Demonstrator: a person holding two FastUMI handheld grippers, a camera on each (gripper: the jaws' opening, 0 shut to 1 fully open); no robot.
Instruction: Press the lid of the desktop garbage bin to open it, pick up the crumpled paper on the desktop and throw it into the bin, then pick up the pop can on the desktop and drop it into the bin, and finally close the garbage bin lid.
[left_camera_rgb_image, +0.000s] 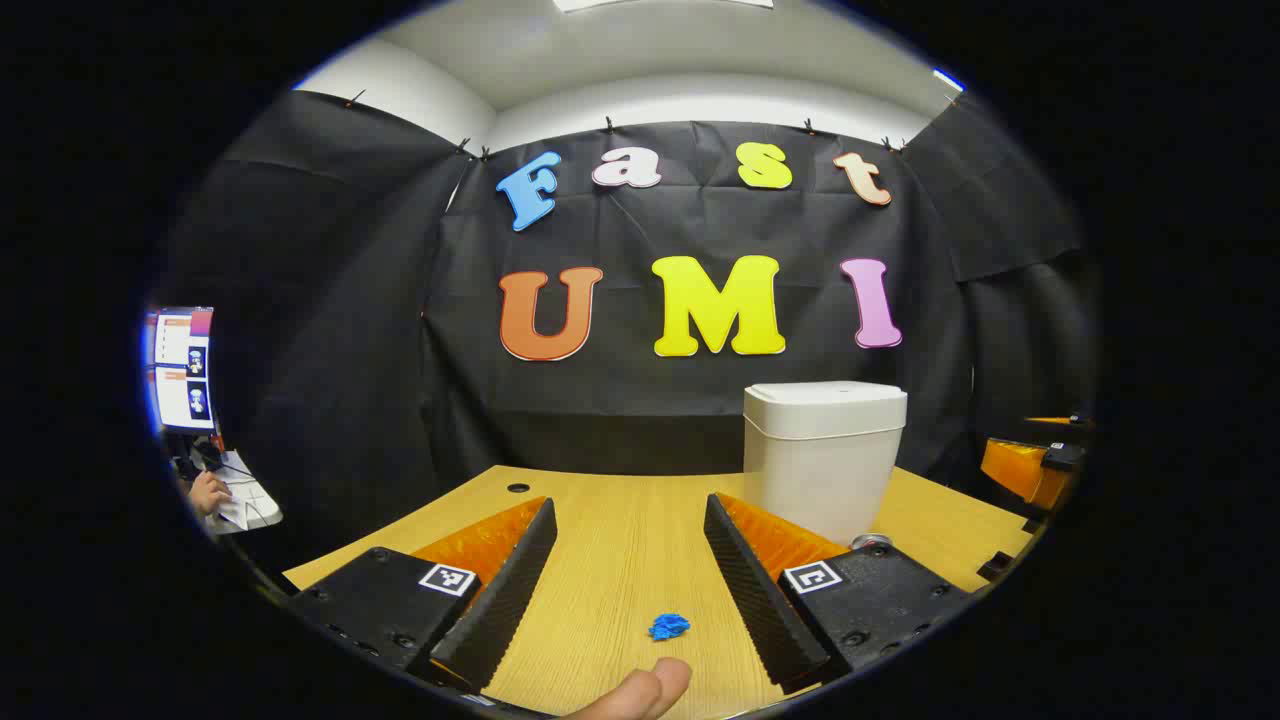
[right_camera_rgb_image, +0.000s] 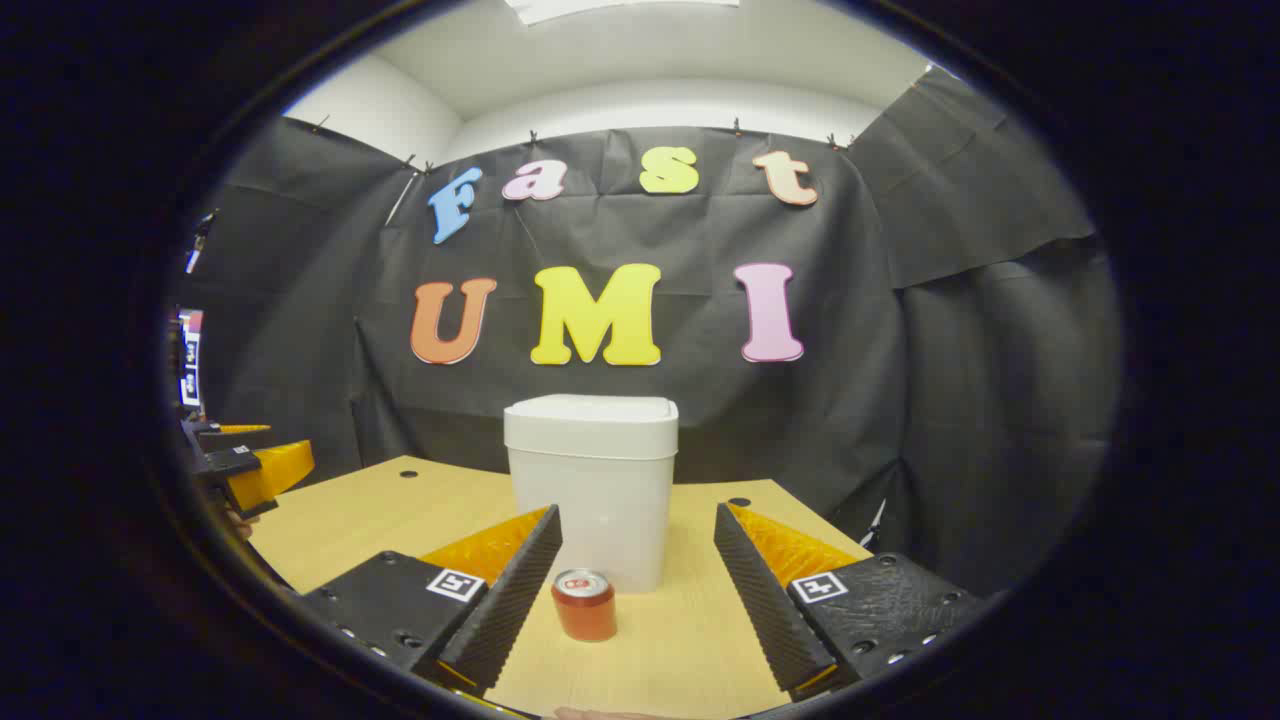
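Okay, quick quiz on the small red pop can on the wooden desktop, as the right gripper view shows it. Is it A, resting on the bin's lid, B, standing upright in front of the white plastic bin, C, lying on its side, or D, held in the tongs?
B: the small red pop can stands upright on the wooden desktop just in front of the white plastic bin, with the open right tongs either side and not touching it.

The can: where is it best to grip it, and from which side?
Probably around the middle of its round side wall, coming level from the front. The can stands upright before the bin, between the open right gripper fingers, so they could close on opposite sides.
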